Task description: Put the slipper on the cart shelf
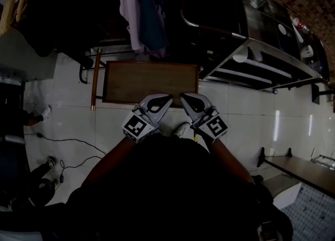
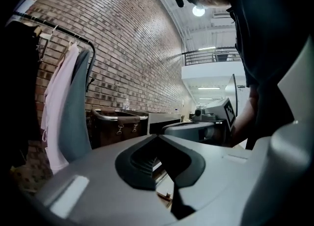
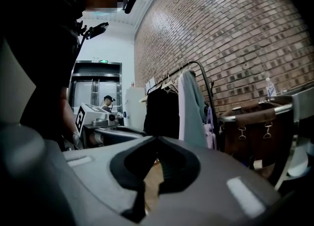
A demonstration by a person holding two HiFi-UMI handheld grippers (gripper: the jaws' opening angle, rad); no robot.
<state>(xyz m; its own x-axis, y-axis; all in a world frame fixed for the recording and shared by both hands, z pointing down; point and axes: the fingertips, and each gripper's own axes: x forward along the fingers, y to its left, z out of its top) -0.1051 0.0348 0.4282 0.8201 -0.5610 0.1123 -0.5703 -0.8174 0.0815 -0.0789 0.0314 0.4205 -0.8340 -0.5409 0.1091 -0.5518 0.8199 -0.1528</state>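
Observation:
No slipper can be made out in any view. A pale shape (image 1: 181, 129) low between the grippers may be a shoe; I cannot tell. My left gripper (image 1: 165, 98) and right gripper (image 1: 184, 97) are held side by side close to the body, over the near edge of a low wooden board (image 1: 149, 80). In the left gripper view the left gripper (image 2: 157, 136) has its jaws meeting at the tips, shut and empty. In the right gripper view the right gripper (image 3: 157, 138) looks the same. The metal cart (image 1: 251, 51) with its shelves stands to the upper right.
A clothes rack (image 1: 136, 9) with hanging garments stands behind the board. Cables (image 1: 63, 145) trail over the white tiled floor at the left, near another person's shoes (image 1: 44, 113). A low bench (image 1: 303, 169) stands at the right. A brick wall (image 2: 127, 48) runs behind the cart.

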